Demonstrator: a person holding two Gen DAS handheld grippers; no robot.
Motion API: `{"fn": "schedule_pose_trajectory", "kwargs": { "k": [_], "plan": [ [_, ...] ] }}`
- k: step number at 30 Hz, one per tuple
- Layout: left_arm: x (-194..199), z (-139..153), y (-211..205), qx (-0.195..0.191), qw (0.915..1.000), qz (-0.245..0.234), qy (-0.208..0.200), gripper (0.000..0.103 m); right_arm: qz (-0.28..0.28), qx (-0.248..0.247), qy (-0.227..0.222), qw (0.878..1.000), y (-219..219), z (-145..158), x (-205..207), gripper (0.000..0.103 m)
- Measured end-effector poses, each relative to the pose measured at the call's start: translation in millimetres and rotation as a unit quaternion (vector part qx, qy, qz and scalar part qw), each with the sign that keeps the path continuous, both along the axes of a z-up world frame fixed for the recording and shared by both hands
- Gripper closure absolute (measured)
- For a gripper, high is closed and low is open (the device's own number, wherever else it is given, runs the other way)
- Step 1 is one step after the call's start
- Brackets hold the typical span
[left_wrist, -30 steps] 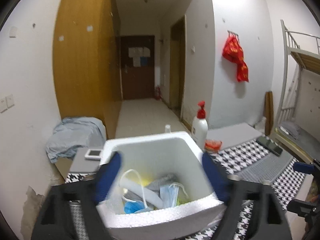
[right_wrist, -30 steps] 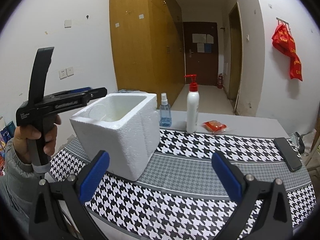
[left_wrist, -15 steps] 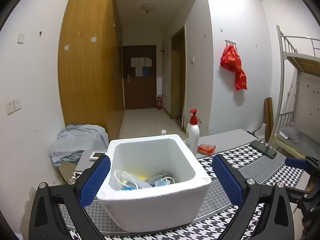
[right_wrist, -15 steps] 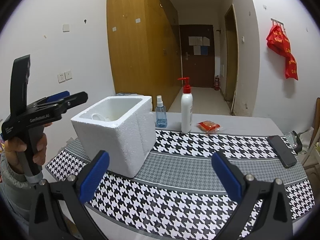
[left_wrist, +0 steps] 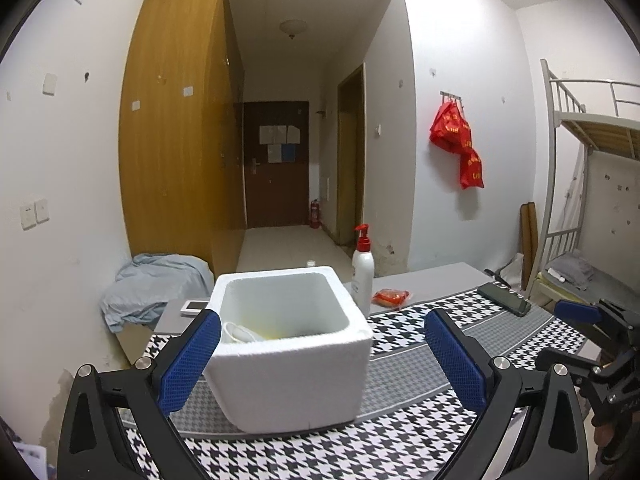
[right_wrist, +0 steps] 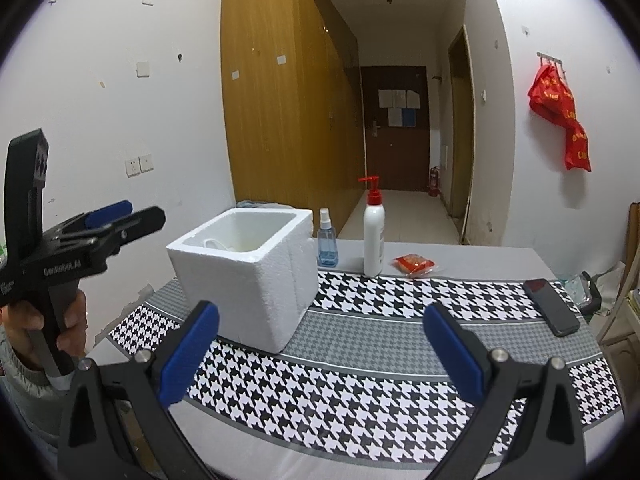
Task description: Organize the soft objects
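Observation:
A white foam box [left_wrist: 288, 344] stands on the houndstooth table cloth [left_wrist: 400, 432]; it also shows in the right wrist view [right_wrist: 248, 272]. Inside I see only a white loop and a yellowish patch [left_wrist: 244, 332]; the rest of its contents are hidden by the near wall. My left gripper [left_wrist: 320, 360] is open and empty, held back in front of the box. It shows from the side in the right wrist view [right_wrist: 120, 220], left of the box. My right gripper [right_wrist: 320, 352] is open and empty above the cloth, to the right of the box.
A white pump bottle [right_wrist: 374, 236], a small blue spray bottle [right_wrist: 327, 244] and a red packet [right_wrist: 414, 264] stand behind the box. A black phone [right_wrist: 551, 306] lies at the right. A white device [left_wrist: 194, 306] and a grey cloth heap [left_wrist: 156, 288] are far left.
My left gripper has pulled up and back from the box, so the masks and soft items inside have dropped out of sight. The right gripper has drawn back slightly.

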State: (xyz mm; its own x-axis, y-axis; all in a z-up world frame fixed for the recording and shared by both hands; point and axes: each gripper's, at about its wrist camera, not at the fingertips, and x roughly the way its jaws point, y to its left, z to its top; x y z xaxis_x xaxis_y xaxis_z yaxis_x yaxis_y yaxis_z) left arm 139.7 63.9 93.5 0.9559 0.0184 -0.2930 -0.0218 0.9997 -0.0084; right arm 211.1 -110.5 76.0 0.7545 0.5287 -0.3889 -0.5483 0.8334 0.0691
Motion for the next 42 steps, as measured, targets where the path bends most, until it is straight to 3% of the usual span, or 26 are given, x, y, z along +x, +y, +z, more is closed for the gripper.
{"fn": "schedule_pose_trajectory", "kwargs": {
  "k": [10, 22, 42],
  "plan": [
    [-46, -12, -25, -0.006, 0.9999, 0.005, -0.015, 0.001, -0.004, 0.012, -0.022, 1.0, -17, 5, -40, 0.0],
    [-99, -41, -42, -0.013, 0.9986, 0.033, -0.039, 0.001, -0.006, 0.027, -0.039, 0.999, -28, -14, -91, 0.0],
    [-138, -77, -56, -0.01, 0.9977, 0.046, -0.049, 0.001, -0.023, 0.029, -0.033, 0.999, -34, -52, -129, 0.0]
  ]
}}
